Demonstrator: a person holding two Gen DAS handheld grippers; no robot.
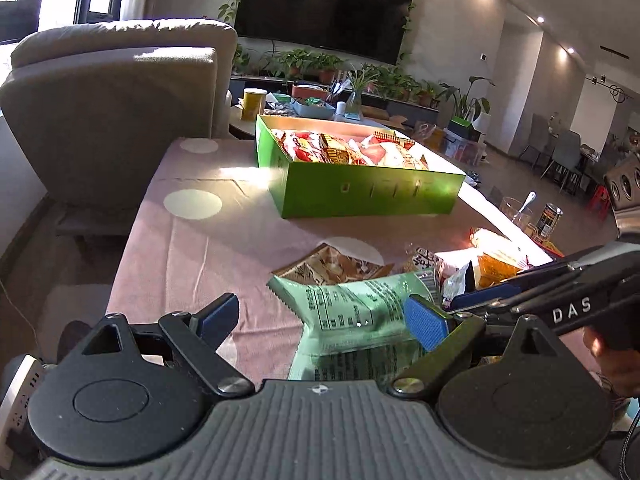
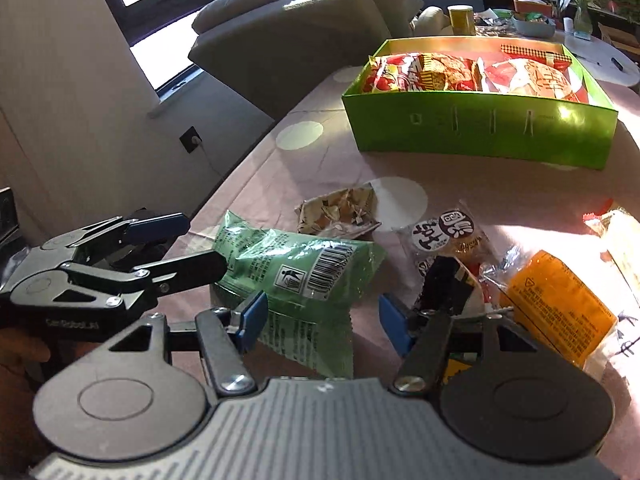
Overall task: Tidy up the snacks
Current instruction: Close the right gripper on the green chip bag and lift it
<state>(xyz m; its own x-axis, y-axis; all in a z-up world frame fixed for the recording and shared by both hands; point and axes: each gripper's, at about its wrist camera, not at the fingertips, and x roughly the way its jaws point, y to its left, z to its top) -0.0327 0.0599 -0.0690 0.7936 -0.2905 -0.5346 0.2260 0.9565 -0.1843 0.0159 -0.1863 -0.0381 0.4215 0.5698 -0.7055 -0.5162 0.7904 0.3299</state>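
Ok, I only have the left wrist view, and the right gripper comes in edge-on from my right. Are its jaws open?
Observer: Yes. In the right wrist view the right gripper has its blue pads apart, with the green bag between them but not pressed.
Operator: What lies right of that bag? It is mostly glare for me.
Observer: An orange packet lies flat on the tablecloth, next to a clear packet with round black-and-white labels.
Operator: And where is my own gripper against the bag?
Observer: The left gripper is open at the bag's left end. I cannot tell whether it touches.
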